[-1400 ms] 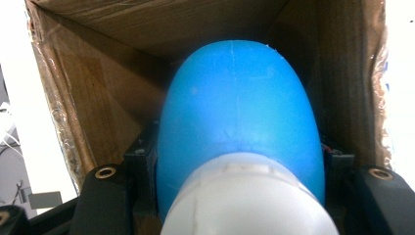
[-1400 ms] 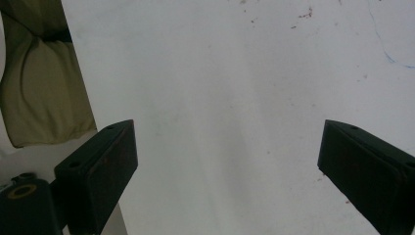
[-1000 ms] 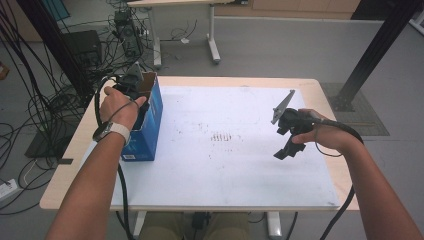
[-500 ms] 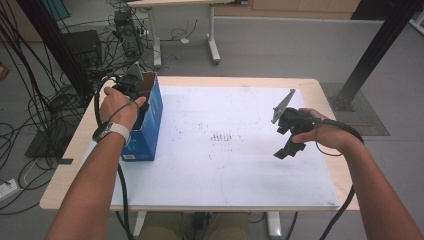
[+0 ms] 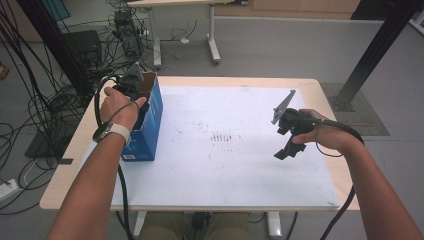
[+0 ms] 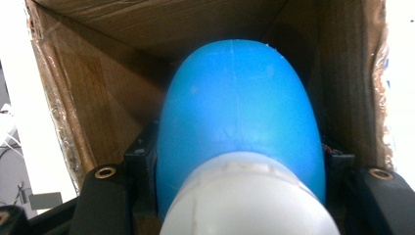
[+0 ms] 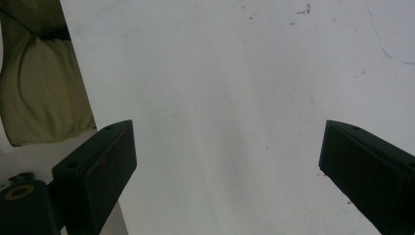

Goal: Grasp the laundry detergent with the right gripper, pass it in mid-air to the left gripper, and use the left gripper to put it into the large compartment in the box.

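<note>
Nothing has moved: left gripper (image 5: pixel 131 82) fingers clamp a blue bottle (image 6: pixel 240 122) inside the blue carton (image 5: pixel 148 125); right gripper (image 7: pixel 227 171) fingers spread wide; no legible writing.

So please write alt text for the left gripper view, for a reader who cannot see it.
A blue plastic bottle with a white cap sits between the black jaws of the left gripper, inside an open cardboard box with brown inner walls. The bottle's rounded body points away from the camera, deeper into the box, and hides the box's bottom.
</note>
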The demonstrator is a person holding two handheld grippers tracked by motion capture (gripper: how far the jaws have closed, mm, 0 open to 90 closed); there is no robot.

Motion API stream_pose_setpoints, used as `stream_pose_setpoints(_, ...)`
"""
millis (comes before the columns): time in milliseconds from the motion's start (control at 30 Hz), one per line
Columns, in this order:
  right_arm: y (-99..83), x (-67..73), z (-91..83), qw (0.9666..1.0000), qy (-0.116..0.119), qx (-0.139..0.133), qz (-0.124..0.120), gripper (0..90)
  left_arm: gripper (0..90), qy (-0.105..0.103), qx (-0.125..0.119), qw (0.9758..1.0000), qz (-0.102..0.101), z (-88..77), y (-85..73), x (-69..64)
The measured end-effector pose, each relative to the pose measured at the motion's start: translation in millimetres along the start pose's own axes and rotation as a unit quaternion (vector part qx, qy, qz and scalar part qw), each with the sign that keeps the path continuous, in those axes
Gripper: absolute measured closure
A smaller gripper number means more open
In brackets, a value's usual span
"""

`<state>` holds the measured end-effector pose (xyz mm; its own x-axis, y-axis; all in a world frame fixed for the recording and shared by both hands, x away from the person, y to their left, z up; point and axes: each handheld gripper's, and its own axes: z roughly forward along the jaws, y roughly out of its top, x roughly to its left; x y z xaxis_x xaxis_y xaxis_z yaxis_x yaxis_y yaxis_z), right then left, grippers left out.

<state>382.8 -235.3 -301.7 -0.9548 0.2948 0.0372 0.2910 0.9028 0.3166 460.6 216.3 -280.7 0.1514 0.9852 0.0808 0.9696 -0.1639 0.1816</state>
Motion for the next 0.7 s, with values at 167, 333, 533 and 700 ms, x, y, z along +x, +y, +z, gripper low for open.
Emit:
stream_pose_setpoints(167, -0.6, 0.4, 0.1, 1.0000, 0.000, 0.000, -0.001, 6.8, 37.4, 0.000, 0.001, 1.0000, -0.001, 0.0, 0.2, -0.3)
stream_pose_setpoints(333, -0.2, 0.4, 0.3, 1.0000, -0.001, 0.000, 0.000, 6.8, 37.4, -0.002, 0.000, 1.0000, -0.001, -0.1, -0.2, 0.8)
stream_pose_setpoints(533, 0.4, 0.6, 1.7, 1.0000, 0.000, -0.001, -0.002, 6.8, 37.4, -0.002, 0.001, 1.0000, -0.001, -0.1, -0.5, 1.2)
stream_pose_setpoints(700, -0.5, 1.0, 0.9, 1.0000, -0.001, -0.001, -0.001, 6.8, 37.3, -0.002, -0.001, 1.0000, -0.001, 0.0, -0.9, 0.9)
